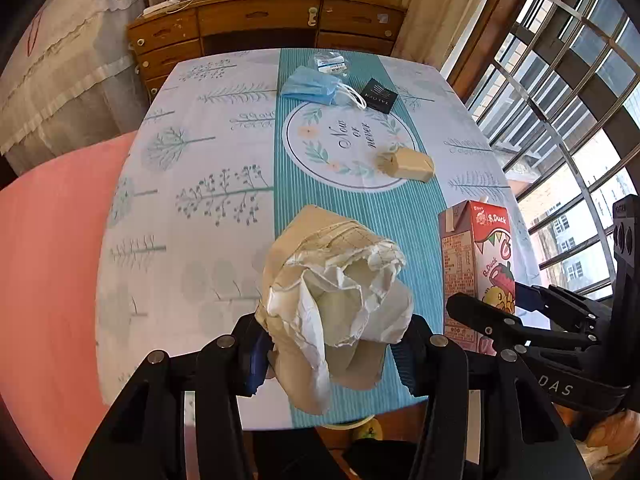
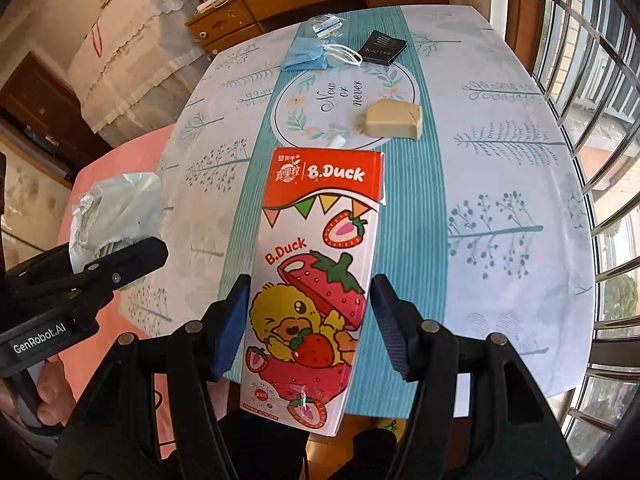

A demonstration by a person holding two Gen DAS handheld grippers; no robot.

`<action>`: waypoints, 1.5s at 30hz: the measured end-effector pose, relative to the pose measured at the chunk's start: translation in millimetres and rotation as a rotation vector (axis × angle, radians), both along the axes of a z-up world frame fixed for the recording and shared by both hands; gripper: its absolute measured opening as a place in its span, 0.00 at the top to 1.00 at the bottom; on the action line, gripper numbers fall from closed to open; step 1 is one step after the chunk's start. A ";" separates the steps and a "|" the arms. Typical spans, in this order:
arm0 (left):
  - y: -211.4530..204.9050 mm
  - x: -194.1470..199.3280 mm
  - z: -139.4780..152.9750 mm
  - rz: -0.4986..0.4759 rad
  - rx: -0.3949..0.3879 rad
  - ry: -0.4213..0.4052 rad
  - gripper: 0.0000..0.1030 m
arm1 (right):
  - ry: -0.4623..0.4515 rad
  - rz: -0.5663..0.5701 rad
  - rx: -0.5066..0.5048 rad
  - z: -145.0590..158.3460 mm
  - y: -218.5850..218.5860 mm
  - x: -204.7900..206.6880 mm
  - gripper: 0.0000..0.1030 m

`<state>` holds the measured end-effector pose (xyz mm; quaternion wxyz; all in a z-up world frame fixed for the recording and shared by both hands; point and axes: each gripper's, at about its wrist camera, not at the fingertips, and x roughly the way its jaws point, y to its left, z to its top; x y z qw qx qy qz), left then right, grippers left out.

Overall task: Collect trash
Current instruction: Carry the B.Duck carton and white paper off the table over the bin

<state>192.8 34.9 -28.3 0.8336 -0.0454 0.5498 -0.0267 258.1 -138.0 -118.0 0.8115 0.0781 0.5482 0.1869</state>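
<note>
In the left wrist view, the left gripper (image 1: 332, 344) reaches forward from the bottom centre of the frame, clenched on a crumpled paper wad (image 1: 336, 300) pinched between its blue-padded fingers (image 1: 256, 356), held over the near edge of the desk (image 1: 192, 240). At the right edge of that frame the right gripper (image 1: 496, 316) comes in from the side, level, gripping a B.Duck strawberry drink carton (image 1: 476, 264) that stands upright.

In the right wrist view, the left gripper shows at the left edge, angled toward the upper right, with the person's hand (image 2: 48, 392) wrapped around its handle at lower left and the paper wad (image 2: 116, 208) in its tip. At the centre, the right gripper (image 2: 308, 320) points forward from the bottom of the frame, both pads pressed against the sides of the carton (image 2: 312, 280). Beyond it, in the upper middle of the frame, a beige block (image 2: 396, 120), a blue face mask (image 2: 304, 56), a small plastic bag (image 2: 326, 24) and a black card (image 2: 382, 48) lie on the desk's teal runner (image 2: 404, 200).
</note>
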 end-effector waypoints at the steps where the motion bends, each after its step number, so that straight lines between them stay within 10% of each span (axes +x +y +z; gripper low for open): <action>1: -8.3 -15.5 -0.9 0.015 -0.003 -0.002 0.51 | -0.003 0.013 0.000 0.9 -7.0 -8.0 0.45; 25: -62.6 -170.9 -70.3 0.065 -0.041 0.120 0.50 | 0.144 0.266 -0.137 -48.8 -22.9 -149.4 0.45; 45: -35.5 -183.5 -261.0 0.030 -0.043 0.301 0.50 | 0.327 0.116 -0.197 -233.8 -26.5 -200.2 0.45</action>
